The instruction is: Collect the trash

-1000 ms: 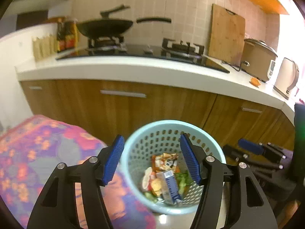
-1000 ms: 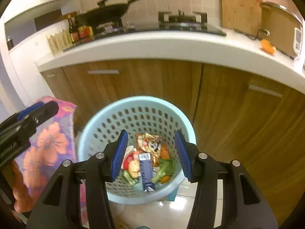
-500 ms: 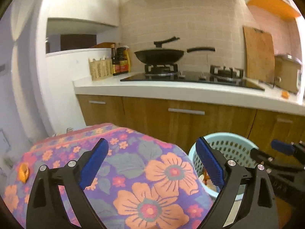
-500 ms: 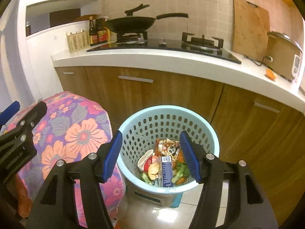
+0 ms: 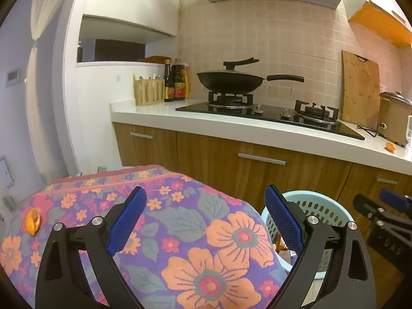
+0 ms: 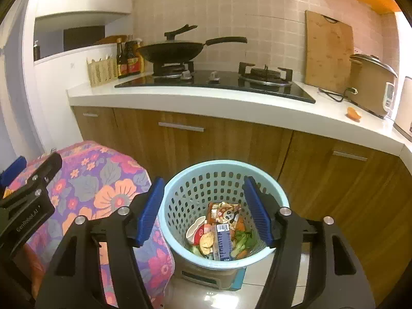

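Note:
A light blue perforated basket (image 6: 224,166) stands on the floor before the wooden cabinets, holding wrappers, a blue carton (image 6: 222,242) and vegetable scraps. My right gripper (image 6: 206,211) is open and empty above it. My left gripper (image 5: 206,219) is open and empty over the floral cloth (image 5: 180,231); the basket's rim (image 5: 309,198) shows to its right. An orange peel piece (image 5: 33,221) lies on the cloth at the far left. Another orange scrap (image 6: 354,113) lies on the white counter near the rice cooker; it also shows in the left wrist view (image 5: 391,146).
A counter (image 6: 206,103) carries a gas hob with a black wok (image 6: 175,49), sauce bottles (image 6: 128,59), a utensil holder, a cutting board (image 6: 329,51) and a rice cooker (image 6: 373,82). The floral-covered table (image 6: 103,180) stands left of the basket. A tiled floor lies below.
My left gripper has swung up and left, from over the basket to over the floral cloth. My right gripper has pulled back and risen a little above the basket. Both stayed open.

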The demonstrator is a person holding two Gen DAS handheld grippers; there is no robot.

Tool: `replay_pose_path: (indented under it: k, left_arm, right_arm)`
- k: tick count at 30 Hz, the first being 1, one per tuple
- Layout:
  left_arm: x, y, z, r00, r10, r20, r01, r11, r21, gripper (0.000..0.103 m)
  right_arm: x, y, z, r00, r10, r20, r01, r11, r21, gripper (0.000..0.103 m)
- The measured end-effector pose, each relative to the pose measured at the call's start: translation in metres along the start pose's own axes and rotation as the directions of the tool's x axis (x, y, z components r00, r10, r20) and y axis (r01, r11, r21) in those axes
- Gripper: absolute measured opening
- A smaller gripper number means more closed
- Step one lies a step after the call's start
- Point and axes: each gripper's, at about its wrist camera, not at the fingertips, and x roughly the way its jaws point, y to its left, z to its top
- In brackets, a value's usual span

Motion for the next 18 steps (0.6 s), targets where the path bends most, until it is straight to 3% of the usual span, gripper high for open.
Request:
replay_pose_path:
  k: [18]
  left_arm:
    - [-0.0003,-0.002,-0.0008,1.0,0.008,0.005,-0.008,1.0,0.022,0.094]
  right_arm:
    - [-0.0063,-0.0028,0.0015,1.0,-0.014,0.01,0.014,1.0,-0.001,0.064]
